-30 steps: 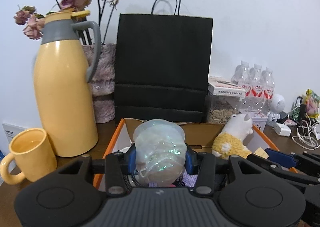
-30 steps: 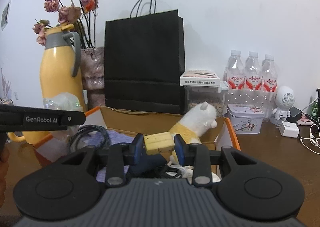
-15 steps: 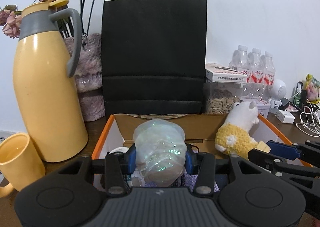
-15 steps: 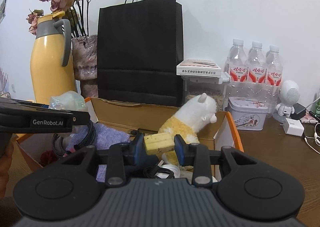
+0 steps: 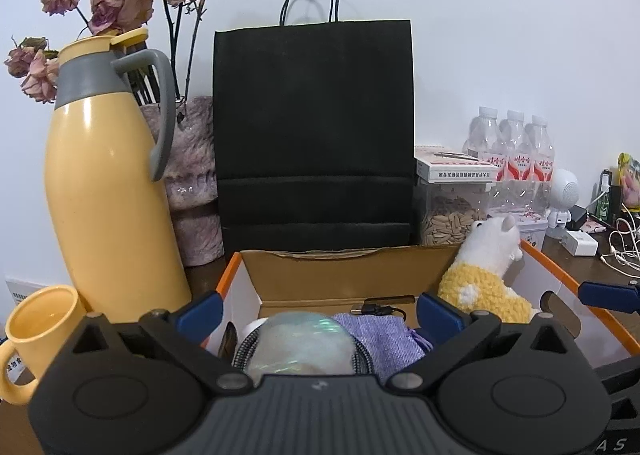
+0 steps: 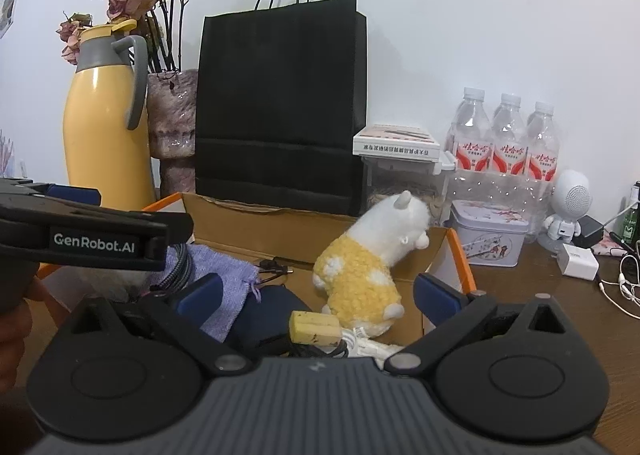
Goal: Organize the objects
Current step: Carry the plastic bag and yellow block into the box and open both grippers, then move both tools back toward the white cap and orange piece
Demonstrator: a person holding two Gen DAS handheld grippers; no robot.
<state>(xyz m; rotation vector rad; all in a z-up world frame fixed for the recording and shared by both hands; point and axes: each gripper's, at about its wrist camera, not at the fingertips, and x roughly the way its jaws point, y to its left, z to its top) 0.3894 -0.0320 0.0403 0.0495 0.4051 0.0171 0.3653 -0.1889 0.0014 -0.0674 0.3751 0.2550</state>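
An orange-edged cardboard box (image 5: pixel 332 267) (image 6: pixel 256 223) sits before a black paper bag. My left gripper (image 5: pixel 320 315) hangs over the box's left half, its jaws opening wide; the clear iridescent plastic lump (image 5: pixel 304 343) lies loose below them, on a coiled cable and a purple cloth (image 5: pixel 380 339). My right gripper (image 6: pixel 318 297) is over the right half, jaws also opening; the small yellow block (image 6: pixel 314 329) rests free in the box, touching neither pad. A yellow-and-white plush llama (image 6: pixel 368 271) (image 5: pixel 484 283) leans against the box's right wall.
Left of the box stand a yellow thermos jug (image 5: pixel 108 191), a yellow mug (image 5: pixel 36 331) and a vase of dried roses (image 5: pixel 192 183). The black paper bag (image 5: pixel 316 127) rises behind. At right are a seed jar (image 6: pixel 404 187), water bottles (image 6: pixel 508 143), a tin (image 6: pixel 490 235), a small robot figure and chargers.
Both grippers have opened wide. The plastic lump dropped out of the left jaws into the box, and the yellow block fell from the right jaws beside the llama.
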